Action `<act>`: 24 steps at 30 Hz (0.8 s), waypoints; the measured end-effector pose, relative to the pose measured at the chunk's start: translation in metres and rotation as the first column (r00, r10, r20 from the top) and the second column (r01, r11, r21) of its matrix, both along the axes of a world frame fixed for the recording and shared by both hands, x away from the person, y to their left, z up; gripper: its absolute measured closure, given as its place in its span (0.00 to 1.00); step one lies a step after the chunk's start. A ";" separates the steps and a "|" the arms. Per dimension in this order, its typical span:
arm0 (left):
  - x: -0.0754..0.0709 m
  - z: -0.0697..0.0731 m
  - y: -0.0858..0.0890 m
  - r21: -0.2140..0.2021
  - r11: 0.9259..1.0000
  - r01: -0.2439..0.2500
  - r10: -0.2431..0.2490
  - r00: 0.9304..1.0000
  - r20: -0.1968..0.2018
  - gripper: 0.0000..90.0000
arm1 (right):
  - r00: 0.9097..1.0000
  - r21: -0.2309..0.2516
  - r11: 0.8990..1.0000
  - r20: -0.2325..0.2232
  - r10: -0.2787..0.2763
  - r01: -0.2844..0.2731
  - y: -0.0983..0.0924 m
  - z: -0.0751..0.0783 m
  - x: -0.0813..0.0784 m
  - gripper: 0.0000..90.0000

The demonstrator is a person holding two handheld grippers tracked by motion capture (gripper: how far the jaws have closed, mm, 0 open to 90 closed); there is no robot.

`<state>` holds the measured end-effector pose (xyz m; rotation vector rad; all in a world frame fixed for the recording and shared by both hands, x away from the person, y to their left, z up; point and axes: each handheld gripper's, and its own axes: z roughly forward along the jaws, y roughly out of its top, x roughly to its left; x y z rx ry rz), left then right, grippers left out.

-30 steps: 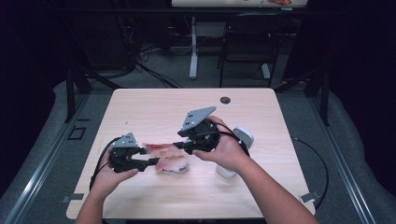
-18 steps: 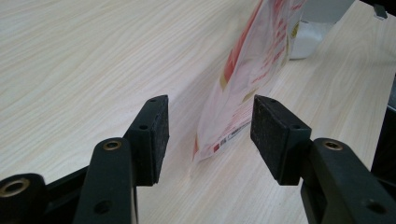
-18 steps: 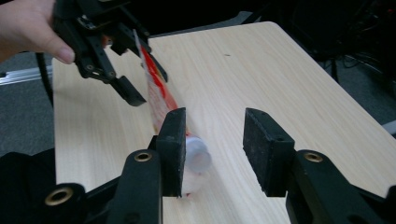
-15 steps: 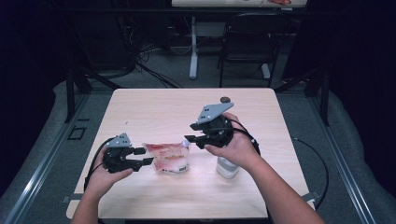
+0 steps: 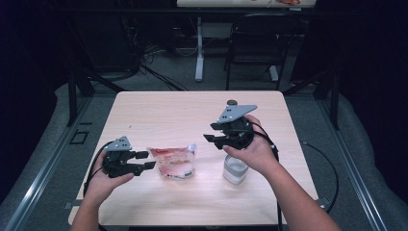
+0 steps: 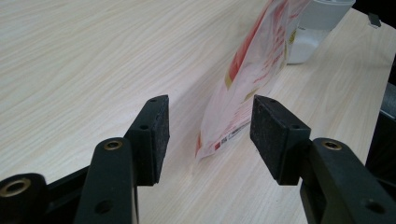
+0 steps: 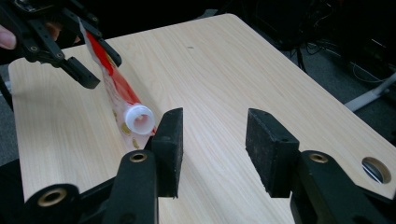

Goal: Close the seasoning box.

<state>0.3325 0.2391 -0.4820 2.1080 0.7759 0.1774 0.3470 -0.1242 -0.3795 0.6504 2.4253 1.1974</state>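
Pouch [image 5: 173, 162], red and white with a round white spout, stands on the table [image 5: 159, 110] just ahead of the left gripper [image 5: 144, 160], its near bottom edge between that tool's two black jaws. Those jaws are spread and released; in the left gripper view neither pad presses the film. The left hand [image 5: 103, 180] holds its tool low and level, pointing toward the pouch. The right hand [image 5: 255, 149] carries the right gripper [image 5: 210, 133] raised above the table, aimed back at the pouch from the spout side. Its jaws have just been opening, stand wide and grasp nothing. A white jar [image 5: 235, 169] sits under the right hand.
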 end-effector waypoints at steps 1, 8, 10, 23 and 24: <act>0.000 -0.001 0.000 -0.001 1.000 -0.005 0.005 1.000 0.000 0.53 | 1.000 0.006 1.000 -0.006 -0.005 0.005 -0.002 0.000 0.000 0.63; -0.001 0.002 0.001 -0.003 1.000 -0.012 0.012 1.000 0.004 0.53 | 0.998 0.023 0.998 -0.007 -0.060 0.060 -0.024 -0.003 0.003 0.64; -0.002 0.004 0.001 -0.019 1.000 -0.009 0.010 1.000 0.011 0.54 | 0.996 0.044 0.995 -0.003 -0.087 0.087 -0.037 -0.001 0.001 0.64; -0.003 0.007 0.005 -0.020 1.000 -0.019 0.020 1.000 0.021 0.55 | 0.964 0.074 0.962 -0.038 -0.262 0.264 -0.108 -0.009 0.004 0.88; -0.003 0.006 0.006 -0.016 1.000 -0.020 0.020 1.000 0.024 0.55 | 0.961 0.066 0.959 -0.037 -0.273 0.275 -0.111 -0.012 0.004 0.91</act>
